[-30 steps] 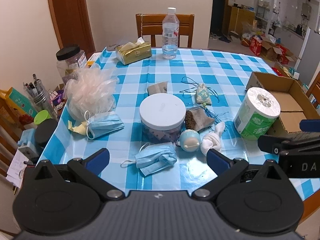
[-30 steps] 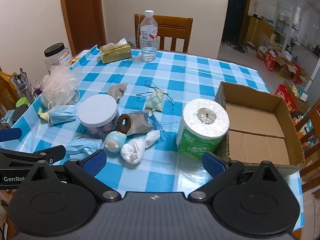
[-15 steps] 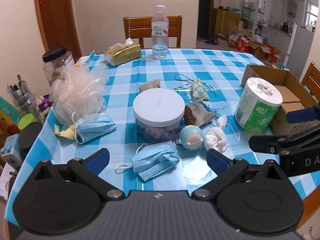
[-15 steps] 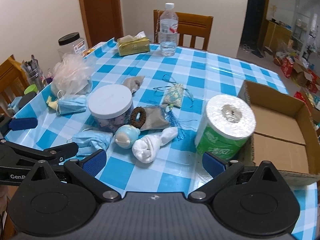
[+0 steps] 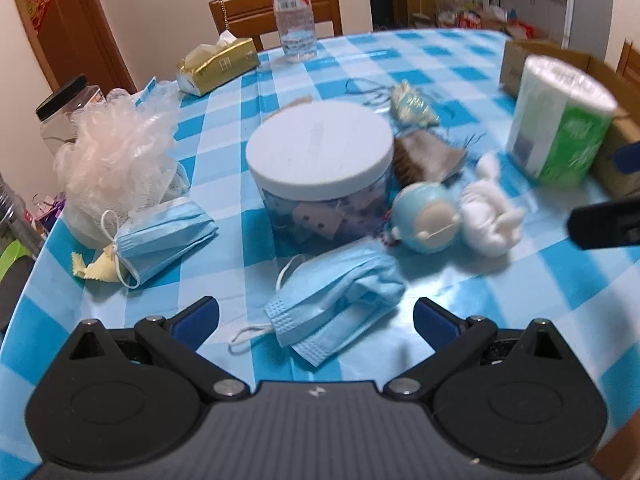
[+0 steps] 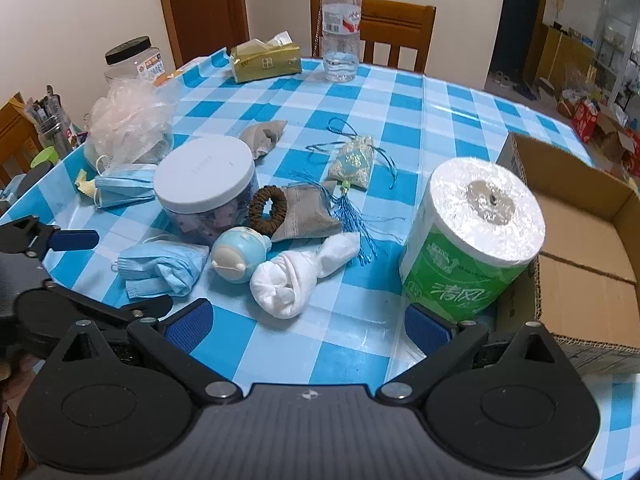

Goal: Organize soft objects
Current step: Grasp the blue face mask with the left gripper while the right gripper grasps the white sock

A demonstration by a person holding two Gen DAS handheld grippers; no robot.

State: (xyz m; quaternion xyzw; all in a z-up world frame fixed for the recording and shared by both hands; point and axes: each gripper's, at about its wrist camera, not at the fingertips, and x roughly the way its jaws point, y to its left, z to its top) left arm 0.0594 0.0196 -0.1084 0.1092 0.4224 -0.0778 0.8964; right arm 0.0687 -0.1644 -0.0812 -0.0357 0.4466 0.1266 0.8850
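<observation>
A crumpled blue face mask point(image 5: 336, 300) lies just ahead of my open, empty left gripper point(image 5: 316, 316); it also shows in the right wrist view point(image 6: 160, 268). A second mask point(image 5: 164, 236) lies by a pink mesh puff point(image 5: 116, 160). A white rolled sock point(image 6: 296, 276), a round blue toy point(image 6: 236, 256), a grey pouch point(image 6: 304, 216) with a brown hair tie point(image 6: 268, 208), and a tasselled sachet point(image 6: 352, 164) lie mid-table. My right gripper point(image 6: 308, 320) is open and empty, just short of the sock.
A white-lidded jar point(image 5: 320, 168) stands mid-table. A wrapped toilet roll point(image 6: 476, 240) stands beside an open cardboard box point(image 6: 580, 240) at the right. A water bottle point(image 6: 340, 28), tissue pack point(image 6: 264, 60) and black-lidded jar point(image 6: 132, 60) stand at the back.
My left gripper has moved forward and down toward the near blue mask. My right gripper has moved closer to the sock and the toilet roll. Both stay open.
</observation>
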